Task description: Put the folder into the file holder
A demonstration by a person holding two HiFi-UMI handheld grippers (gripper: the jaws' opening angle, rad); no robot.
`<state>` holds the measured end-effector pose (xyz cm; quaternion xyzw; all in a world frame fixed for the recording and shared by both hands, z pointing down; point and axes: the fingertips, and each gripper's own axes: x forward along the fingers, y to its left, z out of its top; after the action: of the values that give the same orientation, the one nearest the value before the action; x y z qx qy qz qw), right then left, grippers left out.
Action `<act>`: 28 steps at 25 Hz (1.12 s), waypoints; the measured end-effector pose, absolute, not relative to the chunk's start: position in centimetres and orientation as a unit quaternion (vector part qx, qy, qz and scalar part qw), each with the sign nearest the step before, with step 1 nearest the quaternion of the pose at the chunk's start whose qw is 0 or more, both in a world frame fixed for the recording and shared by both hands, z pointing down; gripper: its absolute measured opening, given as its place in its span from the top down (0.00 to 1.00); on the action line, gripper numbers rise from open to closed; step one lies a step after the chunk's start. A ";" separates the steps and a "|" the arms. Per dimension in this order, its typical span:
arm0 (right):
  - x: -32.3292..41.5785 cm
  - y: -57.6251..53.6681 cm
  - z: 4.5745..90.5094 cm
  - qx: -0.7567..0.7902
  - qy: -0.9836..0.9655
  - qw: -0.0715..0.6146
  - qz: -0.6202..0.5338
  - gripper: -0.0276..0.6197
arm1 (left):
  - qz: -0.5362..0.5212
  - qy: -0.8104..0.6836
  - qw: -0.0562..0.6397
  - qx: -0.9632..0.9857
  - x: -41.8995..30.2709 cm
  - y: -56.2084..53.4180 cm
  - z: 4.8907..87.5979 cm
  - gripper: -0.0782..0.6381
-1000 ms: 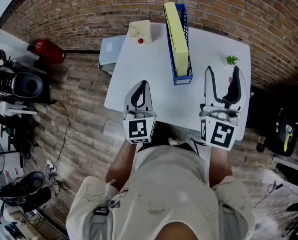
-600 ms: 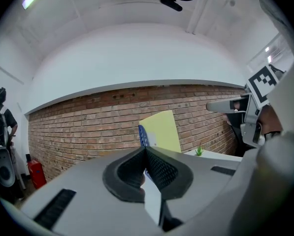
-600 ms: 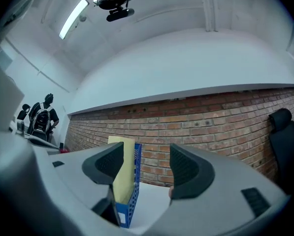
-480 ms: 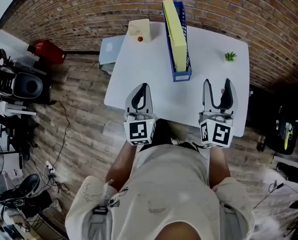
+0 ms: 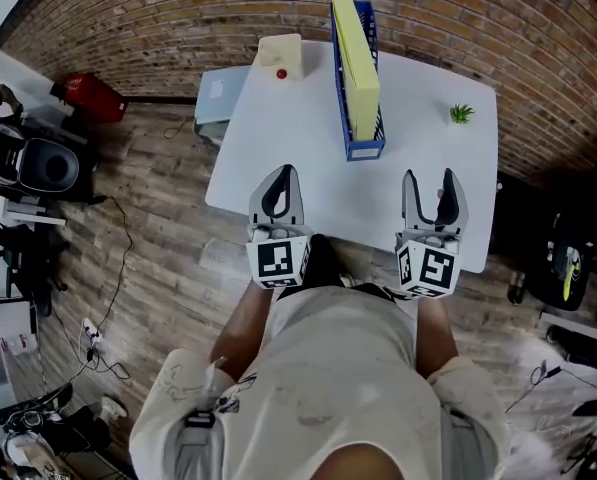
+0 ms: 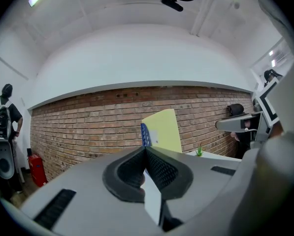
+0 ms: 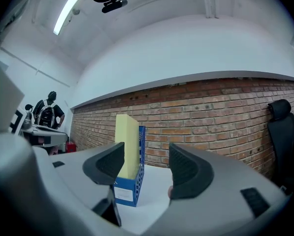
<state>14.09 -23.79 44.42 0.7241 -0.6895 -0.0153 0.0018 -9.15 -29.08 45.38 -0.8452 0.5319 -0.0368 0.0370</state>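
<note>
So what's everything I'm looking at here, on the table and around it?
Table: one, white, middle of the head view.
File holder: one, blue, upright on the table's far side.
Folder: one, yellow, standing inside the file holder.
Plant: one, small and green, table's far right.
Box: one, cream, table's far left corner.
Red thing: one, tiny, at the box's near edge.
Red object: one, on the wooden floor at left; too small to identify.
Left gripper: grey, jaws together, empty, near table edge.
Right gripper: grey, jaws apart, empty, near table edge.
</note>
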 end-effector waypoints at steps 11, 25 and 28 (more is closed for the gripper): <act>13.3 -24.3 44.7 0.718 -0.695 0.019 -0.018 0.54 | -0.036 0.533 0.040 -0.845 -9.4 -29.3 44.9 0.88; 13.8 -24.7 45.6 0.738 -0.672 0.054 -0.009 0.92 | -0.043 0.538 0.042 -0.841 -9.7 -29.0 45.2 0.88; 13.5 -24.8 45.7 0.736 -0.674 0.059 -0.009 0.91 | -0.040 0.539 0.041 -0.840 -9.7 -28.9 45.1 0.88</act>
<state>13.47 -24.76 45.70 0.7360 -0.6743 -0.0094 0.0591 -9.74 -28.92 45.06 -0.8405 0.5388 -0.0402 0.0414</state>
